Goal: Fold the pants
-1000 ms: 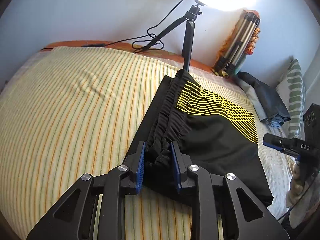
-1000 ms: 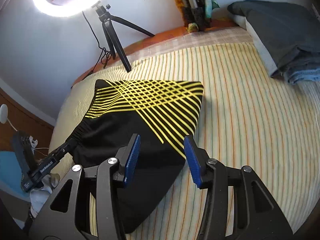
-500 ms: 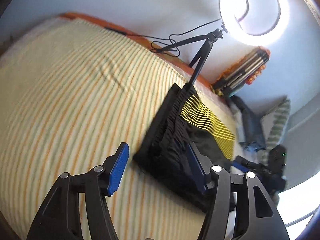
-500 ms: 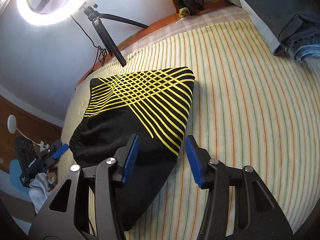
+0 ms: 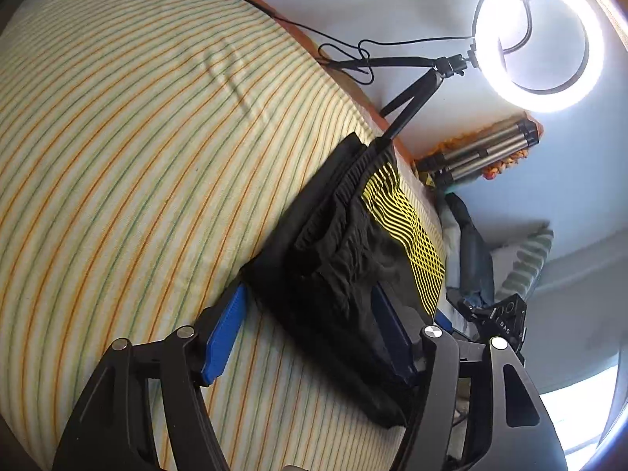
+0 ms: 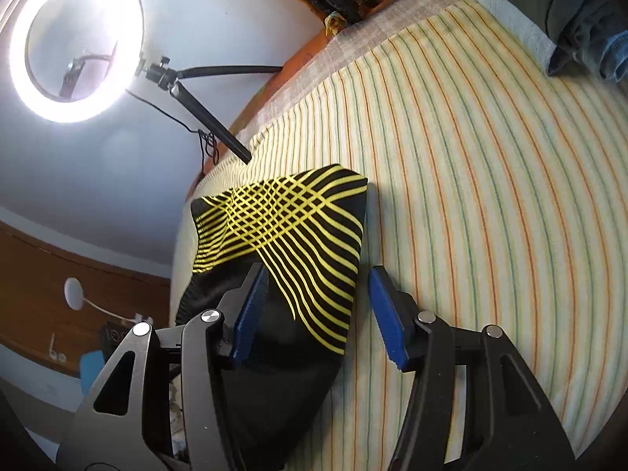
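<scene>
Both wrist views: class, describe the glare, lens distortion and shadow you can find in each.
Left wrist view: the round white ring light blows out to pure white, and the striped yellow bedsheet bulges from fisheye curvature. Right wrist view: the same light flares, and the folded black pants with yellow lines cast a soft shadow on the sheet.

Striped bedsheet lies bare right of pants; ring-light tripod blocks behind.

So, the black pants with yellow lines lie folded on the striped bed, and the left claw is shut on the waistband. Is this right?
Not quite: the left claw is open, not shut. The left wrist view shows its blue pads spread wide, with the waistband end of the pants between them, ungripped. The rest holds: the black pants with yellow lines lie folded on the striped bed.
</scene>
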`<state>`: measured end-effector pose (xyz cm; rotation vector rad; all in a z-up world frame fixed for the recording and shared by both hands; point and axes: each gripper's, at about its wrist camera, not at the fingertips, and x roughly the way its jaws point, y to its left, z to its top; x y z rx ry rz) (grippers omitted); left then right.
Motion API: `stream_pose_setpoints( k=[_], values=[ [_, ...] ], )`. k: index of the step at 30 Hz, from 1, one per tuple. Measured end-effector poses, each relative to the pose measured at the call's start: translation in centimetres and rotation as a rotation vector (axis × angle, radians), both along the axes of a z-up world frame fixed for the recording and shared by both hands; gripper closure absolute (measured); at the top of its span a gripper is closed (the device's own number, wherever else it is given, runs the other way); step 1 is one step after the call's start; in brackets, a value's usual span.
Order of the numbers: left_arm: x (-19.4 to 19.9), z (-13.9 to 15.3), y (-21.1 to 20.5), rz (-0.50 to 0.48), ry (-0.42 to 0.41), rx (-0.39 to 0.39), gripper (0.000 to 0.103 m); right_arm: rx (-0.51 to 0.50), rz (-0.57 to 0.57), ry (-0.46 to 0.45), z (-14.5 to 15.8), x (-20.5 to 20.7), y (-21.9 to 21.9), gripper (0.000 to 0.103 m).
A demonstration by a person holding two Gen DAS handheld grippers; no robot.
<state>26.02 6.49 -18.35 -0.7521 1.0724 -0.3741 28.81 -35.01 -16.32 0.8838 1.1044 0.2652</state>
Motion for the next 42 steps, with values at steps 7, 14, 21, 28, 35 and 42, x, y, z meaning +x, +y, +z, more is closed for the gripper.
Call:
stream_pose_setpoints(
  k=[7,14,21,28,35,42],
  values=[
    [0.6,0.5,-1.8,0.030,-0.054,0.066,0.036,0.054,-0.029,-0.028,-0.8,1.8,0.5,0.045],
    [0.8,0.0,-1.8,0.073,-0.063,0.111,0.072,0.047,-0.039,-0.052,-0.7,2.7,1.9,0.050],
    [0.6,-0.1,-1.7,0.093,-0.068,0.086,0.078,0.065,-0.077,-0.023,-1.7,2.6,1.8,0.070],
    [0.5,-0.2,-1.8,0.094,-0.076,0.086,0.079,0.076,-0.143,-0.023,-2.0,1.3,-0.4,0.068],
    [0.3,-0.2,-1.8,0.098,-0.086,0.084,0.080,0.062,-0.106,-0.018,-2.1,4.0,1.3,0.091],
    [-0.3,1.2,-2.5,0.084,-0.141,0.126,0.082,-0.125,-0.014,-0.086,1.8,4.0,3.3,0.093]
  ],
)
